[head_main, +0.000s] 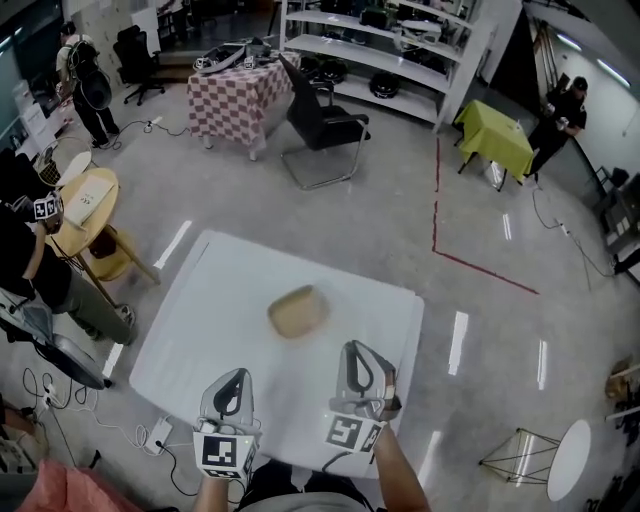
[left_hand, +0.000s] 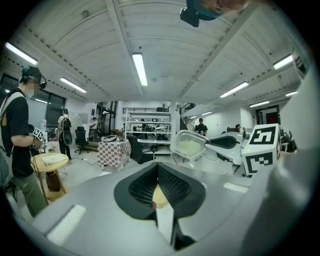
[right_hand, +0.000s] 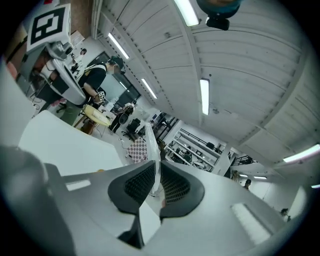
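1. Your left claw (left_hand: 157, 172) is pressed together and empty, above the desk's near edge (head_main: 200, 320).
2. Your right claw (right_hand: 154, 172) pinches a clear lid (right_hand: 151, 150) edge-on, raised, apparently to keep it off the desk.
3. Beyond, the tan container (head_main: 298, 311) sits mid-desk, untouched.

A clear rounded plastic lid (left_hand: 190, 146), held on edge, shows just right of centre in the left gripper view. A tan rounded container (head_main: 298, 312) lies mid-frame on the white counter (head_main: 190, 340).
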